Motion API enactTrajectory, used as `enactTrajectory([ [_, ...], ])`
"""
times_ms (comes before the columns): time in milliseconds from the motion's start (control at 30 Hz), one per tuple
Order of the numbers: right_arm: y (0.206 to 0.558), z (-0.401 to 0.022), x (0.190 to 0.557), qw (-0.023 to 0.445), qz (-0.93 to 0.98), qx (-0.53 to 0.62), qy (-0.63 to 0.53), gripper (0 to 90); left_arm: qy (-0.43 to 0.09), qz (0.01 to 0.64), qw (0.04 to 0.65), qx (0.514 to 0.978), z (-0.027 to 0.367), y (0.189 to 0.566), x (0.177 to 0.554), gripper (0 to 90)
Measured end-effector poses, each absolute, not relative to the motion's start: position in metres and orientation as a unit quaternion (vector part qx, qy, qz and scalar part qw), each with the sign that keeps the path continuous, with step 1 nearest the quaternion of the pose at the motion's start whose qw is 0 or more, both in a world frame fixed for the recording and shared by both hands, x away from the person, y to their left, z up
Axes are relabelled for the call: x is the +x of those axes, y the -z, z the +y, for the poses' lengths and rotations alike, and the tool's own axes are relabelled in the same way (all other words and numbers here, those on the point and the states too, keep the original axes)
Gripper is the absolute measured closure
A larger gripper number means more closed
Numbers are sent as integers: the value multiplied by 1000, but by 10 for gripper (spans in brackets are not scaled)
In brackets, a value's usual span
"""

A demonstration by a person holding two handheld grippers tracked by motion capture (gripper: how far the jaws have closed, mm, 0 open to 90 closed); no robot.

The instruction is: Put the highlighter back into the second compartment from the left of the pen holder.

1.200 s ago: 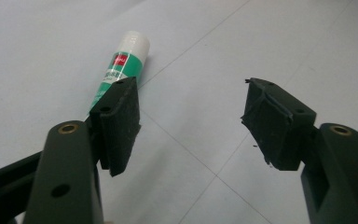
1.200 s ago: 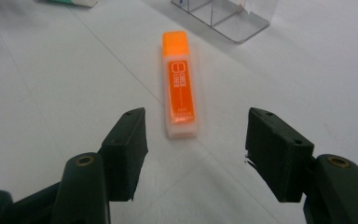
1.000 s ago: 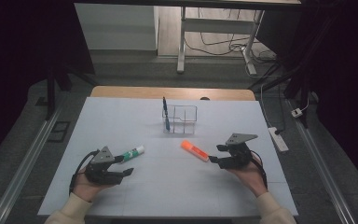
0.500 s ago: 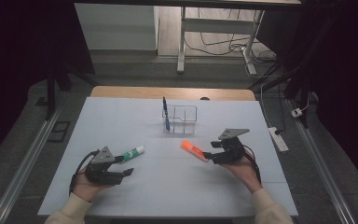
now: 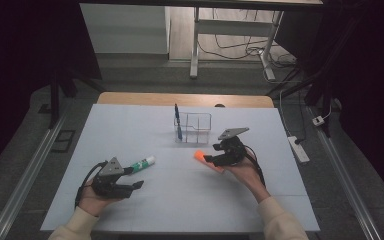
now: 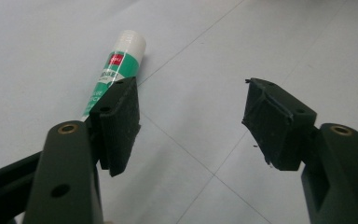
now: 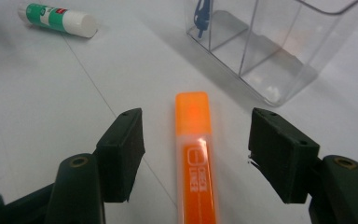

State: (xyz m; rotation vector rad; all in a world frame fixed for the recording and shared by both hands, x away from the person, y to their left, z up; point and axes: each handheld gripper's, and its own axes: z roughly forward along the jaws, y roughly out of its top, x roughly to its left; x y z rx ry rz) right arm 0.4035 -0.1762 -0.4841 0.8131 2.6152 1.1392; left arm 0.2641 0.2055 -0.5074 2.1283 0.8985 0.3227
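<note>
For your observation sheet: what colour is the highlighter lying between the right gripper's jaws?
Orange highlighter, with a translucent orange cap; clearest in the right gripper view.

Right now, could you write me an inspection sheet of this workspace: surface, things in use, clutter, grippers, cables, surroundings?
Surface: pale blue table top with thin seam lines, a wooden edge at the far side.
Job's things: orange highlighter lying flat between the right gripper's jaws; clear plastic holder with compartments beyond it, a blue pen standing in it.
Clutter: green and white glue stick lying beside the left gripper.
Grippers: left gripper open, nothing between its jaws; right gripper open and just opening wider, pads not touching the highlighter.
Cables: a black one trails from each gripper; more on the floor behind.
Surroundings: dark room, power strip on the floor, metal table legs behind.
</note>
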Motion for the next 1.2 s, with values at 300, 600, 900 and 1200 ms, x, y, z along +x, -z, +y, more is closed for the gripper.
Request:
enactTrajectory([
  [300,490,-156,412,83,885,264,-374,347,-127,351,394,840,204,507,264,359],
  [600,494,-154,417,80,889,270,-363,344,-129,354,393,839,204,507,265,358],
  [900,500,-148,426,70,896,270,-346,343,-128,354,391,840,204,508,265,357],
  [1200,508,-135,430,75,913,258,-308,361,-129,354,387,841,204,508,265,350],
])
